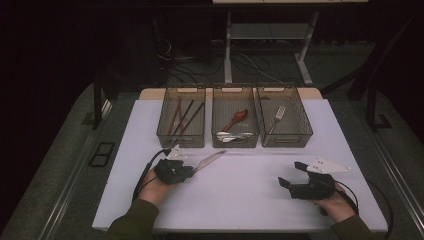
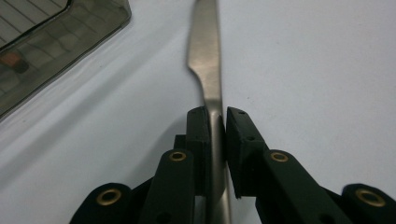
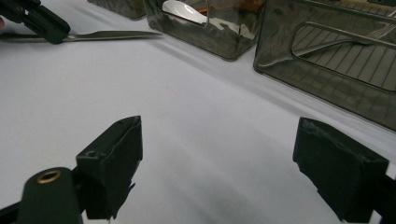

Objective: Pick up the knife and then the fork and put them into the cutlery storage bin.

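Left hand-held gripper sits lower left of the high view, pinching a table knife by its handle. In the left gripper view the 2 pads clamp the knife handle edge-on, blade running to the top of the frame over the white worktop. Grip is near the blade end of the handle, likely so the blade leads and can be dropped lengthwise into a bin. In the high view the knife tip points up-right toward the middle bin; whether it is touching the worktop or just above it is hard to tell.

Right hand-held gripper is lower right of the high view, jaws spread wide with nothing between them; in the right gripper view the 2 pads frame bare worktop. It looks parked, out of the way.

3 smoked plastic bins in a row at upper centre: left bin has chopsticks, middle bin has spoons, a red one and a white one, right bin has a fork. Sorting by utensil type, so the knife probably goes to 1 of these; which is not clear.
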Demonstrator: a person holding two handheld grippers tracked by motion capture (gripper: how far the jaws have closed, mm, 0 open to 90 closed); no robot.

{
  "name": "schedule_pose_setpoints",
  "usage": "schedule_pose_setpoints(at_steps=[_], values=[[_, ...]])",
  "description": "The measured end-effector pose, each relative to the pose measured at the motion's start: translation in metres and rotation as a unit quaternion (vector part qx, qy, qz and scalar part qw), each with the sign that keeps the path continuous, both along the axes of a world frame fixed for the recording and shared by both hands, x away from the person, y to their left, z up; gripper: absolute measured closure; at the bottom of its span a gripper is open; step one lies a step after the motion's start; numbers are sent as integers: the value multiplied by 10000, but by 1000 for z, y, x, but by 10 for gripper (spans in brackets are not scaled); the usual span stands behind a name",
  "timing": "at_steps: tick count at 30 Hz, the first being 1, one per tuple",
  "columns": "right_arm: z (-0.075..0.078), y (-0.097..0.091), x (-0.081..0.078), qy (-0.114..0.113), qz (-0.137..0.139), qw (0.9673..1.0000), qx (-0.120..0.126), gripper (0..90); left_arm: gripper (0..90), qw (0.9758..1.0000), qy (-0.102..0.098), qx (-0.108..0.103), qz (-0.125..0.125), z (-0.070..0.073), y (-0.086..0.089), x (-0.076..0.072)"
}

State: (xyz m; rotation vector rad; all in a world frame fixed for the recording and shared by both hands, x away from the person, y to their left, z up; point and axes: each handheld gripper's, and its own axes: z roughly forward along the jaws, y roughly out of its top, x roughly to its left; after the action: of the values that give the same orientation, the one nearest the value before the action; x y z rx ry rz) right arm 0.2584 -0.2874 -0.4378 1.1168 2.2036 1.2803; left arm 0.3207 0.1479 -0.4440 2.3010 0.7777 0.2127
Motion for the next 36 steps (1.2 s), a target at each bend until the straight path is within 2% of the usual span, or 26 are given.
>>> schedule_pose_setpoints(at_steps=[8, 11, 16, 21, 27, 31, 34, 36], values=[[1, -1, 0, -44, 3, 10000, -4, 160, 800, 9998, -154, 130, -61, 1, -2, -3], [1, -1, 0, -60, 7, 10000, 9, 161, 800, 9997, -215, 115, -73, 3, -2, -4], [1, -1, 0, -51, 8, 10000, 8, 160, 799, 9990, -381, -241, -53, 13, -1, -9], [1, 0, 0, -44, 25, 10000, 1, 160, 799, 9968, -566, -560, -67, 25, 0, -14], [2, 0, 0, -58, 27, 10000, 5, 160, 799, 9908, -822, -1071, -9, 42, 4, -21], [3, 0, 0, -21, 24, 10000, 56, 161, 801, 9878, -924, -1250, 13, 50, 6, -25], [4, 2, 1, 5, 51, 9999, 142, 160, 800, 9872, -945, -1284, -15, 53, 4, -27], [7, 3, 1, 44, 94, 9999, 115, 161, 800, 9865, -965, -1319, -38, 54, 1, -28]])
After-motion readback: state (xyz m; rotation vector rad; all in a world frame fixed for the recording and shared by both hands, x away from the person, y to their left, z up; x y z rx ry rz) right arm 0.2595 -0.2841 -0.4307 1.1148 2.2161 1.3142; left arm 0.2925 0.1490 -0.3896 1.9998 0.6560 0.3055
